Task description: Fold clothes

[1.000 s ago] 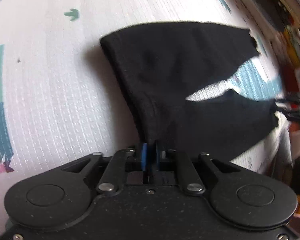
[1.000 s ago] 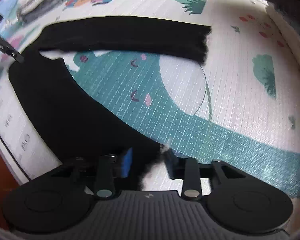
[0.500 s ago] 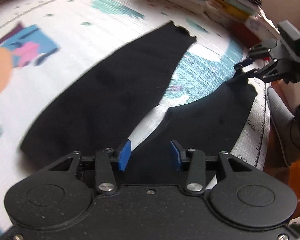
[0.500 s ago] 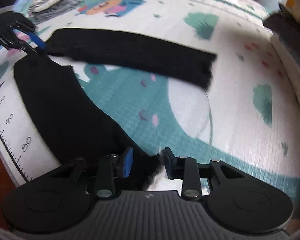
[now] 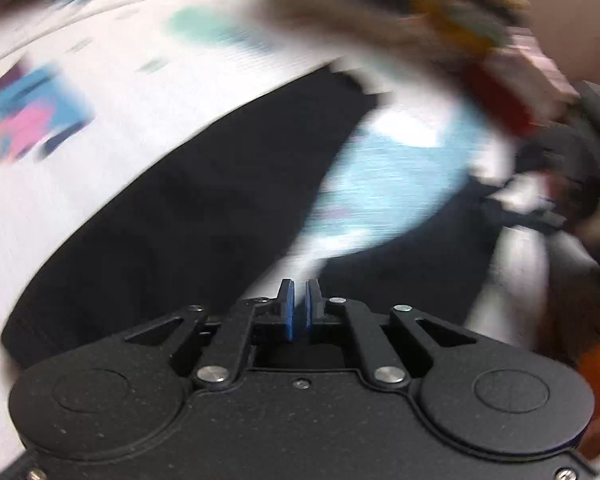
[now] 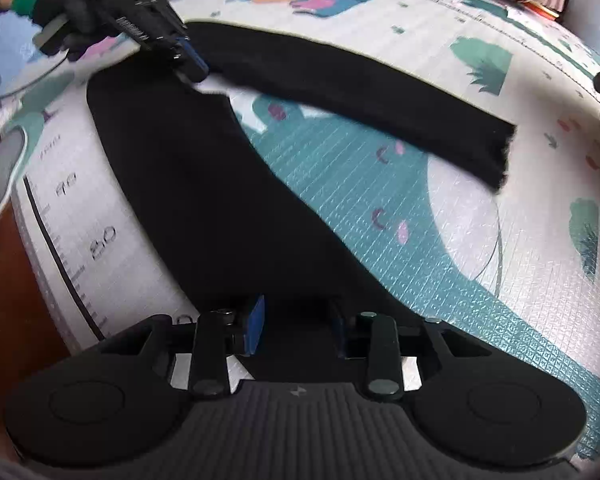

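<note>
Patterned play mat carries black trousers spread flat, legs splayed apart. Left hand-held gripper has just been closing and is pinched together over the crotch, nothing visibly between. Right hand-held gripper stands narrowly apart astride a leg's end.

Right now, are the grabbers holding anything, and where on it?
Nothing clearly. The left gripper has just closed, no cloth showing between its pads. The right gripper stands open over a leg of the black trousers.
</note>
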`<state>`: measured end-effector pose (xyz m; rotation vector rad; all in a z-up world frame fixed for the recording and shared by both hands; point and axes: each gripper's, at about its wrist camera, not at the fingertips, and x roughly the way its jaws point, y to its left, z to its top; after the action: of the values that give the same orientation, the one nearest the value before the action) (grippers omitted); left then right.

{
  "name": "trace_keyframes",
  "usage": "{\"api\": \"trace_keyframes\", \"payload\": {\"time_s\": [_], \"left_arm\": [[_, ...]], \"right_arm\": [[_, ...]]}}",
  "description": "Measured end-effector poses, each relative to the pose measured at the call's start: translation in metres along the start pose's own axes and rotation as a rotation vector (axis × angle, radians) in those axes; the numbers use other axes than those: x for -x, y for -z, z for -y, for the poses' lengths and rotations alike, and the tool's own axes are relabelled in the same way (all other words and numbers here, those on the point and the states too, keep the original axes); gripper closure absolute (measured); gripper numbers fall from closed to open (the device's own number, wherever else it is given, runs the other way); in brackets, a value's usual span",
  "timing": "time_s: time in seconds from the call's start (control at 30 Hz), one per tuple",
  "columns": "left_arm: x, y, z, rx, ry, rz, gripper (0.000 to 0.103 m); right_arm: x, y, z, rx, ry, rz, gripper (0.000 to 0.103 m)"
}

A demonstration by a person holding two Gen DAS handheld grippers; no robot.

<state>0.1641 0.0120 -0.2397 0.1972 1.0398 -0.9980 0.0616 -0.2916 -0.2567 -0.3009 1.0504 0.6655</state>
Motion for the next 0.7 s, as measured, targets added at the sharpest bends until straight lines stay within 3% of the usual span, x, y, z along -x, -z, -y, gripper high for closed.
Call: {"api": "trace_keyframes", "payload": {"time_s": [0.03,0.13,0.17,0.2,0.27,0.33,0.4,0.53,0.67,0.7], "left_arm": [[0.001,0.002,0.009,-0.027,0.033,0.002,0.102],[-0.015,0.016,0.017,-0.056,-0.053,-0.039,0.098],[-0.023,0.019,0.009,-0.003,-0.102,-0.044,0.097],[-0.022,0.020,-0.005,0.101,-0.071,-0.013,0.097],[-0.019,0.015,-0.008,0.114,-0.064,-0.032,0.097],[-0.005,0.012,-0.011,0.088,-0.078,0.000,0.091],[0.009,0.008,-0.014,0.061,-0.092,0.034,0.071],[0.030,0.010,-0.054,0.109,-0.252,0.056,0.071],[0.047,0.009,-0.084,0.099,-0.426,0.052,0.071],[0.055,0.012,-0.093,0.165,-0.436,0.066,0.071]], "right_arm": [[0.001,0.000,-0.001,-0.004,-0.009,0.009,0.067],[-0.001,0.000,-0.004,-0.006,-0.033,0.018,0.067],[-0.004,0.000,-0.006,0.000,-0.037,0.009,0.067],[-0.009,0.001,-0.006,0.004,-0.035,-0.012,0.066],[-0.012,0.002,-0.005,-0.004,-0.035,-0.016,0.065],[-0.010,0.000,0.000,-0.042,-0.046,-0.007,0.066],[-0.006,-0.005,0.006,-0.078,-0.056,0.022,0.066],[-0.006,-0.032,0.016,-0.014,-0.036,0.069,0.066],[-0.010,-0.088,0.018,0.148,-0.049,0.106,0.066],[-0.012,-0.106,0.016,0.198,-0.060,0.110,0.066]]}}
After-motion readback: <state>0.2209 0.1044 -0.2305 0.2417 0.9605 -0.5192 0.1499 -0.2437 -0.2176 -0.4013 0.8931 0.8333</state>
